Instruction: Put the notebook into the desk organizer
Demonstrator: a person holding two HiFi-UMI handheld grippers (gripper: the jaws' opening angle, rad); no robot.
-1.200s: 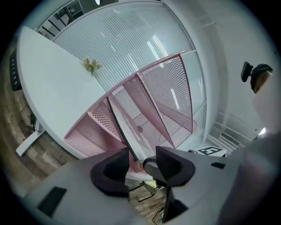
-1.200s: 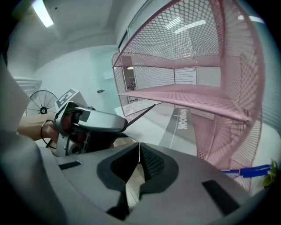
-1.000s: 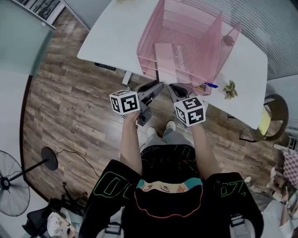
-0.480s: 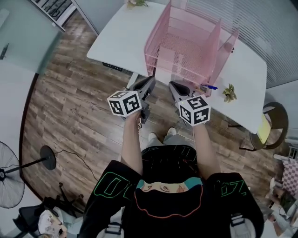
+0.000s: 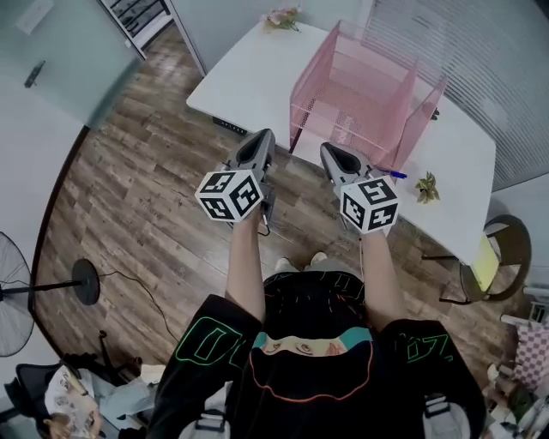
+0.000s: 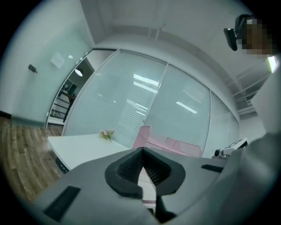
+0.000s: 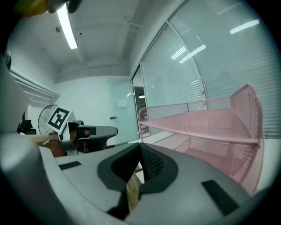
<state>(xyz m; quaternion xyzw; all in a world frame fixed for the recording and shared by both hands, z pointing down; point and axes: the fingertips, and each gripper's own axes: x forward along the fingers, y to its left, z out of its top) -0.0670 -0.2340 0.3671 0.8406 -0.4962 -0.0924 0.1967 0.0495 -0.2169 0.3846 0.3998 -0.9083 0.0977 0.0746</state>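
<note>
Both tools show in the head view, held out over the wooden floor [image 5: 129, 197] just short of the white worktop [image 5: 249, 77]. The left tool [image 5: 262, 137] and the right tool [image 5: 329, 149] sit side by side and apart, each with its jaws together and nothing in them. The pink mesh desk organizer [image 5: 360, 94] stands on the worktop, ahead of the right tool; a blue pen [image 5: 393, 175] lies just beside its near right corner, and a small green sprig [image 5: 426, 184] lies a little further right. A bunch of flowers [image 5: 283, 15] rests at the worktop's far end. From this height the notebook cannot be made out in or near the organizer.

In the left gripper view the left tool [image 6: 142, 150] has its ribbed pads meeting at the tips, with nothing between them; beyond them lie the worktop [image 6: 83, 147], the flowers [image 6: 106, 134] and the desk organizer [image 6: 162, 143] before a glass wall.

In the right gripper view the right tool [image 7: 140, 147] is likewise closed and empty; the desk organizer [image 7: 210, 127] fills the right side close by, and the left tool [image 7: 115, 130] appears at the left with its marker cube [image 7: 59, 117]. No notebook can be told apart here either.
</note>
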